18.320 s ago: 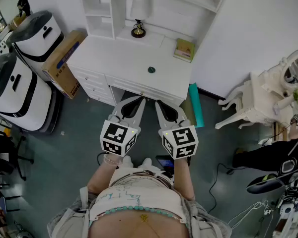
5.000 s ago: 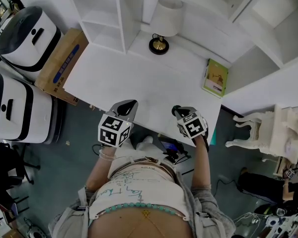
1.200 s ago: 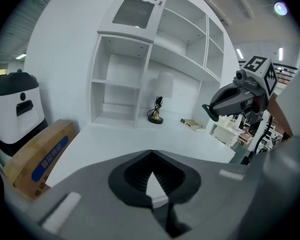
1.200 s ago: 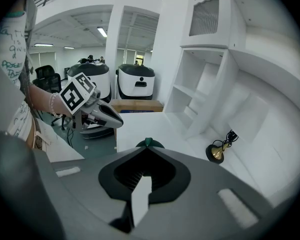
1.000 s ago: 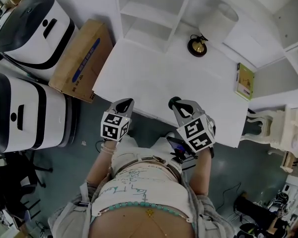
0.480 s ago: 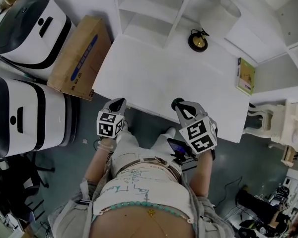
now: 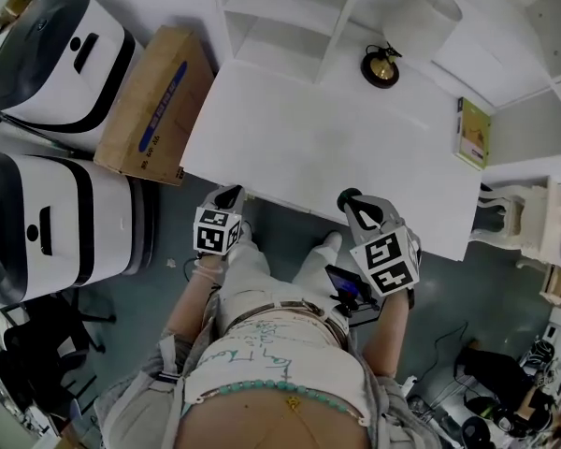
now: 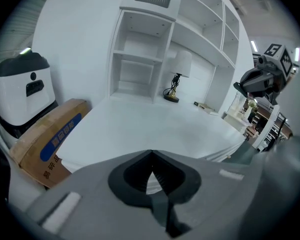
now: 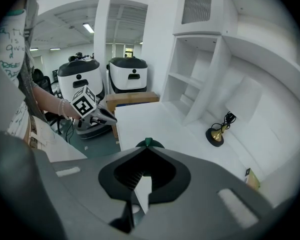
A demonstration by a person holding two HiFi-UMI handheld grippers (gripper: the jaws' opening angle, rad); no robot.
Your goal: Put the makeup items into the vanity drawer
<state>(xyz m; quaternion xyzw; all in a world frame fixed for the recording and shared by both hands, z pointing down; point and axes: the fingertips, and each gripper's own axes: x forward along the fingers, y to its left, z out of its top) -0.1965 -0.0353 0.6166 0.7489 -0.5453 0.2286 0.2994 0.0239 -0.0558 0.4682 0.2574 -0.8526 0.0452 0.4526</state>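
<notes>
A small dark green round makeup item [image 9: 148, 143] is pinched at the tip of my right gripper [image 9: 146, 149], which is shut on it. In the head view that gripper [image 7: 353, 204] holds the green item [image 7: 345, 195] at the front edge of the white vanity desk [image 7: 318, 138]. My left gripper [image 7: 230, 195] is shut and empty, at the desk's front edge near its left corner. Its jaws meet with nothing between them in the left gripper view [image 8: 151, 156]. The drawer fronts are hidden under the desktop.
A brass-footed lamp [image 7: 381, 66] and a green book [image 7: 474, 134] sit at the back of the desk. White shelves [image 7: 280, 17] rise behind. A cardboard box [image 7: 150, 106] and two white machines [image 7: 56, 223] stand to the left. My legs are under the front edge.
The left gripper has drawn back from over the desktop to its front edge. The right gripper stays shut on the green item at the edge. The head view has shifted slightly.
</notes>
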